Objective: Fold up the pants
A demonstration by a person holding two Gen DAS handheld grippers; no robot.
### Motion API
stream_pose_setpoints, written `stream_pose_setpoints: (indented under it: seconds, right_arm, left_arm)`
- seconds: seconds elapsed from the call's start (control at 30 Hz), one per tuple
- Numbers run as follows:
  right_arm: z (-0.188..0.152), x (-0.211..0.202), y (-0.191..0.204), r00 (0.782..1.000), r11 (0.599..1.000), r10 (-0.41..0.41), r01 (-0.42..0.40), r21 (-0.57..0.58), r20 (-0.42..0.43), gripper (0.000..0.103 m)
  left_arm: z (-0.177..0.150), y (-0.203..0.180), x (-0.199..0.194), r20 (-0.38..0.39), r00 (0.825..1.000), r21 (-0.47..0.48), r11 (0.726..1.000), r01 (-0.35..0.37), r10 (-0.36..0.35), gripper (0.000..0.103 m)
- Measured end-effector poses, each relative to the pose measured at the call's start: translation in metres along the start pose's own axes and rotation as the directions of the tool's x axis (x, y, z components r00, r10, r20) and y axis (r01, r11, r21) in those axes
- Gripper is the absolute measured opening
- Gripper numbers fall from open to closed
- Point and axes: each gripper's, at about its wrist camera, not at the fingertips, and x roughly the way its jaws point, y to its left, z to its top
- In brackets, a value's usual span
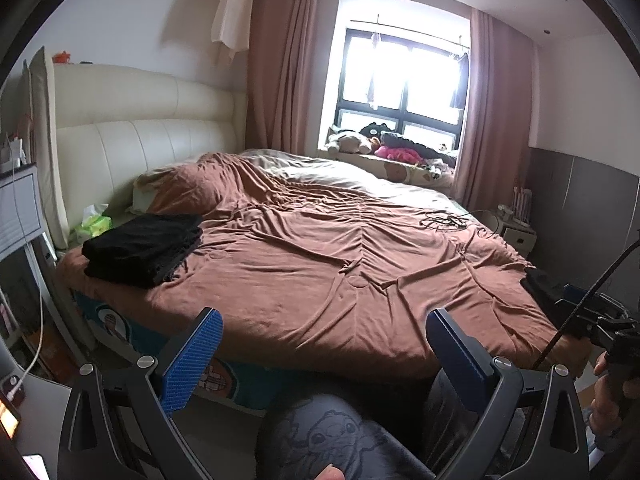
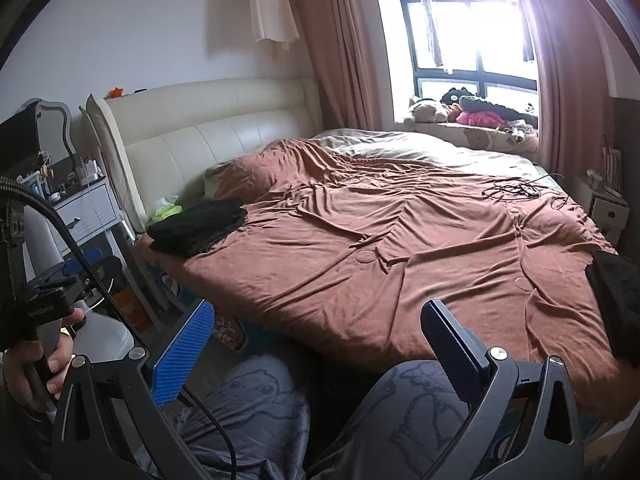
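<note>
Now both spread: left hand-held gripper [image 1: 320, 354], right hand-held gripper [image 2: 320, 344]; grabbing the bedspread [image 1: 320, 264] instead of the dark pants [image 2: 616, 304] could drag it.

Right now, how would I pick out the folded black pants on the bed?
Start at the cream headboard and drop to the brown bedspread. The folded black pants lie at its near-left corner, beside a green tissue pack; they are the only neat dark stack there.

Daylit room, glare blown out at the black-framed window [image 1: 402, 80], soft shadows cast across the wrinkled brown bedspread [image 1: 320, 260], edges bent and vignetted by fisheye.
</note>
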Motion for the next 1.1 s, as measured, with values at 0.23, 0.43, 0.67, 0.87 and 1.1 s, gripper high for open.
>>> stream_pose_setpoints:
  seconds: [0.23, 0.43, 0.67, 0.87, 1.1]
  right_arm:
    - [-0.0024, 0.0011, 0.0013, 1.000, 1.000, 0.004, -0.004, 0.003, -0.009, 0.103]
    - [-0.0015, -0.0015, 0.0002, 1.000, 1.000, 0.006, -0.006, 0.005, -0.008, 0.103]
    - [-0.0016, -0.0020, 0.0003, 1.000, 1.000, 0.003, -0.003, 0.003, -0.007, 0.103]
    - [-0.0024, 0.0002, 0.0008, 1.000, 1.000, -0.007, 0.007, -0.001, -0.009, 0.103]
    - [-0.0021, -0.0012, 0.0038, 1.000, 1.000, -0.010, 0.010, -0.010, -0.009, 0.103]
  left_arm:
    - [-0.0026, 0.0016, 0.0024, -0.010, 1.000, 0.003, 1.000, -0.006, 0.006, 0.102]
    - [-0.0062, 0.0054, 0.0048, -0.026, 1.000, -0.004, 1.000, -0.007, 0.007, 0.102]
    - [-0.0079, 0.0085, 0.0031, -0.022, 1.000, -0.008, 1.000, -0.019, 0.019, 0.102]
    - [-0.0087, 0.0078, 0.0019, -0.023, 1.000, -0.001, 1.000, -0.020, 0.020, 0.102]
    - [-0.0098, 0.0090, 0.0009, -0.020, 1.000, -0.002, 1.000, -0.023, 0.023, 0.102]
